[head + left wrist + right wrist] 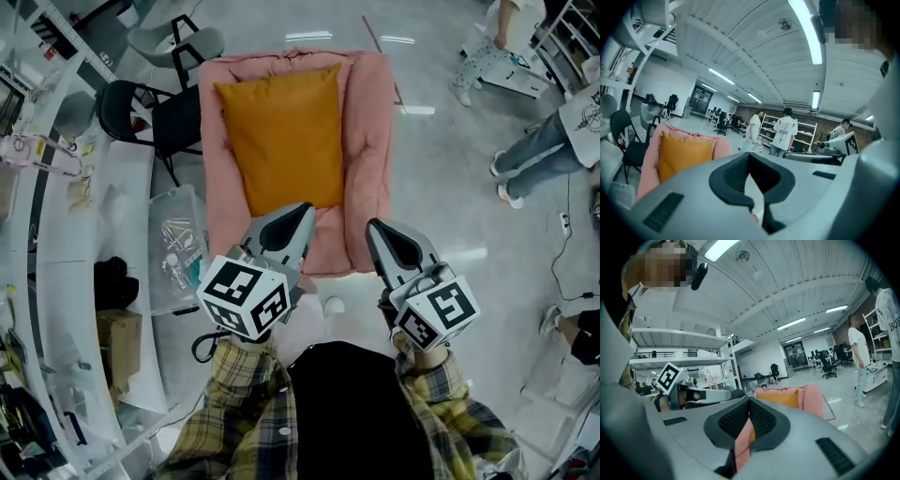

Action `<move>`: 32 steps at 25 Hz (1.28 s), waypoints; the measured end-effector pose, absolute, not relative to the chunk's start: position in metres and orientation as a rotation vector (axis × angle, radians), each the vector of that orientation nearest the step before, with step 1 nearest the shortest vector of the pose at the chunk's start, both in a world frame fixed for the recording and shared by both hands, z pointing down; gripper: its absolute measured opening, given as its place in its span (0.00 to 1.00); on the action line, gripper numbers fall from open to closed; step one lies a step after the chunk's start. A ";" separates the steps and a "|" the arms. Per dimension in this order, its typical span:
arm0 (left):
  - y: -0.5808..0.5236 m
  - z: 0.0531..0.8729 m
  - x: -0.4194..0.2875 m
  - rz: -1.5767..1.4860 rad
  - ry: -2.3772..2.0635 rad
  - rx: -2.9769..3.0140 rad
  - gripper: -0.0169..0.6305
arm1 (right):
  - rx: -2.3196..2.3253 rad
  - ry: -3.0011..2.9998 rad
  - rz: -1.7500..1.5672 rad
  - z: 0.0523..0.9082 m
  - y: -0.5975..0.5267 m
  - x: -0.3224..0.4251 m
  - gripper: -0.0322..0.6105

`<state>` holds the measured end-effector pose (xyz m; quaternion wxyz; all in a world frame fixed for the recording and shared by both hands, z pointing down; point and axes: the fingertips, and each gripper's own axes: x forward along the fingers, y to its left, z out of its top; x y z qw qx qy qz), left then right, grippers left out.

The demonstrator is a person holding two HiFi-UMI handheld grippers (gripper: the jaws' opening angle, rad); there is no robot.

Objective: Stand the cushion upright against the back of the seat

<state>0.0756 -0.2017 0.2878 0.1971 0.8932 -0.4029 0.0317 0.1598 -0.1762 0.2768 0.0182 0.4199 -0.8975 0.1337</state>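
The orange cushion (281, 141) stands against the back of the pink seat (370, 141), which lies straight ahead on the floor. It also shows in the left gripper view as the cushion (684, 154) on the seat (722, 147), and in the right gripper view as the cushion (780, 397) on the seat (813, 399). My left gripper (305, 208) (750, 157) hangs shut and empty over the seat's front edge. Beside it, my right gripper (375, 225) (749, 401) is also shut with nothing held. Neither touches the cushion.
A black chair (141, 112) stands left of the seat. A white curved desk (122, 216) runs down the left, with a clear plastic box (178, 244) and a cardboard box (117, 342) near it. People (562, 131) stand at the right, by shelves (806, 136).
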 end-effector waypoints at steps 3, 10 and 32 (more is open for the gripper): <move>-0.158 0.287 0.084 0.093 -1.122 2.488 0.03 | 1.265 -2.809 0.389 0.272 -0.158 0.161 0.08; -0.115 0.282 0.077 0.081 -1.200 2.465 0.03 | 1.208 -2.839 0.367 0.271 -0.133 0.142 0.08; -0.127 0.258 0.018 0.097 -1.102 2.572 0.03 | 1.297 -2.838 0.323 0.251 -0.133 0.066 0.08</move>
